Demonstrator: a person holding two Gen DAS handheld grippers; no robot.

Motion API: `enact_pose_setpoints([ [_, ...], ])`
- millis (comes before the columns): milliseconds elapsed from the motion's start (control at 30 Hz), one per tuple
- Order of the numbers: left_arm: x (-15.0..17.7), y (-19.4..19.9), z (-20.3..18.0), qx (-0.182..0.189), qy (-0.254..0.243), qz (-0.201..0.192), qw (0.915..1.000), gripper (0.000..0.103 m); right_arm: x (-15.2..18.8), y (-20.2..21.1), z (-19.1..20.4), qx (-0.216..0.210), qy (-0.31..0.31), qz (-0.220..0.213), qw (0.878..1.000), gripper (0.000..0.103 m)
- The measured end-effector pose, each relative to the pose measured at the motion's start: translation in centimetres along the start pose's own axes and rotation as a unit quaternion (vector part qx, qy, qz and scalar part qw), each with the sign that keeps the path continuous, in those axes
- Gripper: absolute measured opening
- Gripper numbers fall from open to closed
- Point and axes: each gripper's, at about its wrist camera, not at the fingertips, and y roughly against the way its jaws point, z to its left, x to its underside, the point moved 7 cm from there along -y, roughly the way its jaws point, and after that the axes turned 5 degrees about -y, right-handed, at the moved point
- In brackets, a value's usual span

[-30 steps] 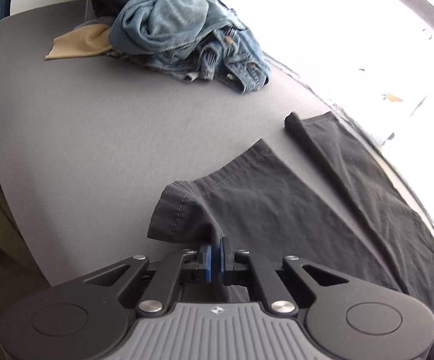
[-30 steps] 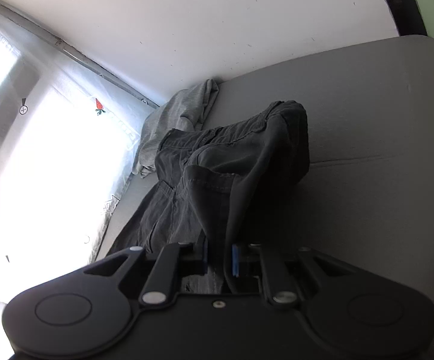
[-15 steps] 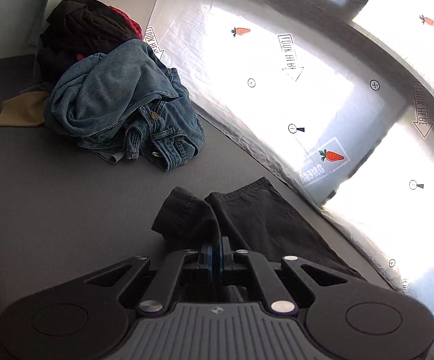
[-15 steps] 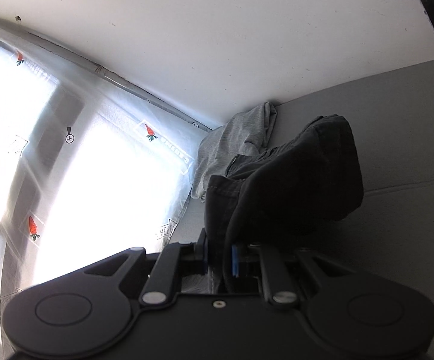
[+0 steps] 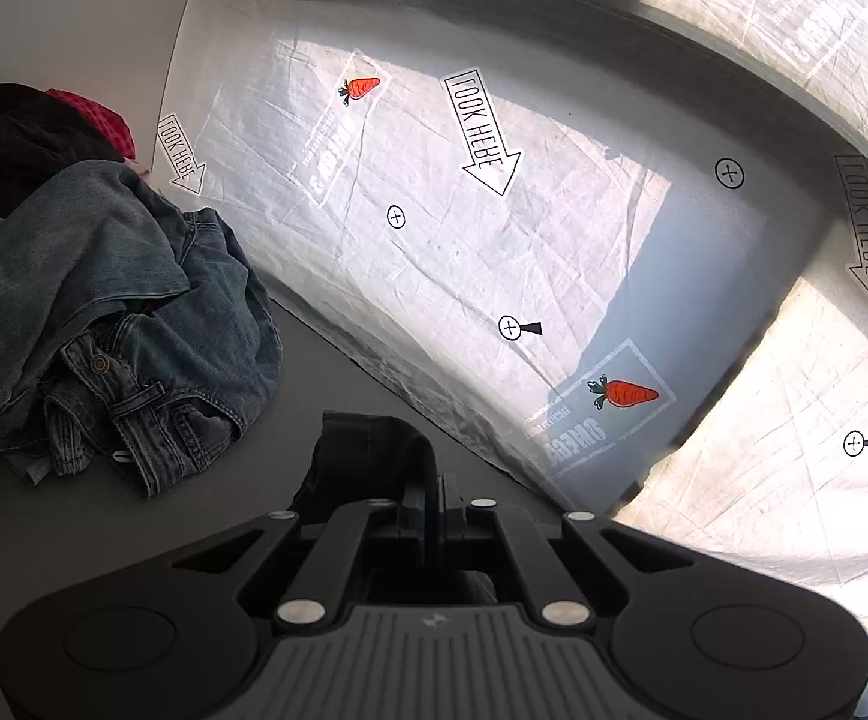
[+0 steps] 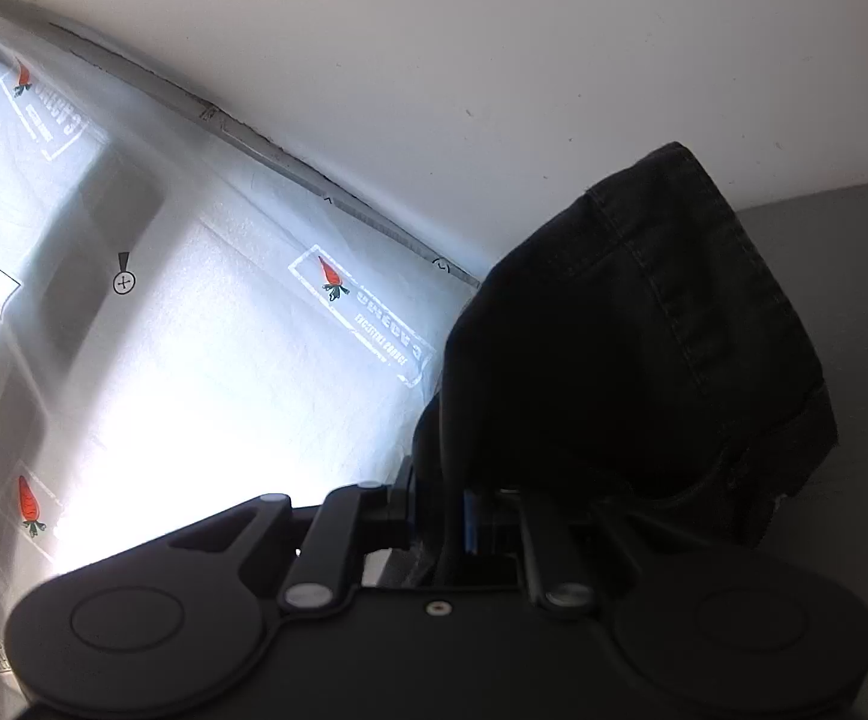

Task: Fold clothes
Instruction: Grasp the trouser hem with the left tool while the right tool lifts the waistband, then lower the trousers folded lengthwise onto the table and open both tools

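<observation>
Both grippers hold one pair of black trousers above a grey table. In the left wrist view my left gripper (image 5: 432, 501) is shut on a leg hem of the black trousers (image 5: 368, 450), which bunches just beyond the blue pads. In the right wrist view my right gripper (image 6: 442, 513) is shut on a thick fold of the black trousers (image 6: 631, 330), whose stitched waist end drapes up and to the right and hides the right finger. The rest of the garment hangs out of sight below both cameras.
A heap of blue jeans (image 5: 104, 324) lies on the grey table (image 5: 104, 546) at the left, with dark and red clothes (image 5: 26, 132) behind it. A translucent printed sheet (image 5: 493, 240) over a bright window runs along the table's far edge. A white wall (image 6: 493, 60) stands behind.
Both grippers have lifted and carried the black trousers toward the window side. The trousers no longer lie spread on the table. The jeans heap has slid to the left of the left view.
</observation>
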Motion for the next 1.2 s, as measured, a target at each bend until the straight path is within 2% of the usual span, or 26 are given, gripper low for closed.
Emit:
enact_pose_setpoints([
  [133,0.7,-9.7,-4.3,-0.004,-0.049,0.019,0.9986,0.005,1.0,-8.0,1.2,0.039,0.025,0.009,0.999,0.015],
  [200,2.8,-15.4,-5.5,-0.028,-0.074,0.054,0.9954,0.007,2.2,-12.3,0.9,0.082,0.053,0.025,0.995,0.018],
  [267,5.4,-19.8,-6.1,-0.055,-0.109,0.107,0.9867,0.011,3.5,-15.3,0.7,0.121,0.100,0.038,0.987,0.028],
  [300,6.2,-20.8,-6.2,-0.064,-0.119,0.126,0.9828,0.015,3.9,-16.0,1.0,0.133,0.127,0.035,0.982,0.038],
  [333,6.7,-21.1,-6.4,-0.071,-0.123,0.124,0.9820,0.015,4.2,-16.7,1.2,0.146,0.154,0.033,0.977,0.050],
  [367,7.0,-20.4,-6.3,-0.073,-0.124,0.103,0.9843,0.016,4.5,-16.8,1.9,0.144,0.184,0.026,0.972,0.056],
  [400,7.3,-19.6,-6.4,-0.070,-0.134,0.093,0.9842,0.025,4.7,-16.3,2.6,0.136,0.213,0.015,0.967,0.065],
  [433,7.5,-18.8,-6.5,-0.068,-0.146,0.085,0.9833,0.039,4.9,-15.6,3.3,0.132,0.240,0.003,0.962,0.072],
  [500,8.2,-17.0,-6.7,-0.062,-0.173,0.075,0.9800,0.052,4.4,-14.4,4.2,0.134,0.275,-0.013,0.952,0.078],
  [600,9.7,-13.9,-7.4,-0.037,-0.207,0.089,0.9736,0.052,3.5,-11.4,4.1,0.136,0.291,-0.031,0.947,0.078],
  [667,11.1,-11.6,-8.0,-0.008,-0.219,0.105,0.9701,0.055,2.4,-9.4,3.6,0.134,0.277,-0.039,0.951,0.078],
  [767,13.7,-8.2,-8.8,0.018,-0.209,0.142,0.9674,0.062,1.7,-5.4,1.2,0.136,0.237,-0.045,0.961,0.078],
  [800,14.7,-7.2,-9.2,0.032,-0.205,0.158,0.9654,0.063,1.6,-4.3,0.2,0.137,0.224,-0.046,0.964,0.077],
  [867,17.0,-5.6,-9.7,0.049,-0.221,0.180,0.9572,0.063,1.5,-2.7,-1.9,0.138,0.201,-0.043,0.969,0.065],
  [900,18.2,-4.8,-10.0,0.057,-0.230,0.191,0.9526,0.063,1.6,-2.0,-2.8,0.136,0.192,-0.037,0.971,0.052],
  [933,19.4,-4.2,-10.1,0.057,-0.247,0.199,0.9467,0.063,1.8,-1.3,-3.8,0.134,0.183,-0.030,0.973,0.042],
  [1067,23.2,-2.7,-10.2,0.048,-0.316,0.194,0.9274,0.066,3.1,-1.2,-6.1,0.131,0.178,0.003,0.975,0.038],
  [1133,23.7,-2.3,-10.2,0.045,-0.328,0.174,0.9274,0.067,3.7,-1.9,-7.0,0.132,0.168,0.014,0.977,0.038],
  [1200,23.6,-2.5,-10.1,0.044,-0.324,0.178,0.9280,0.069,4.3,-3.0,-8.0,0.124,0.137,0.030,0.982,0.041],
])
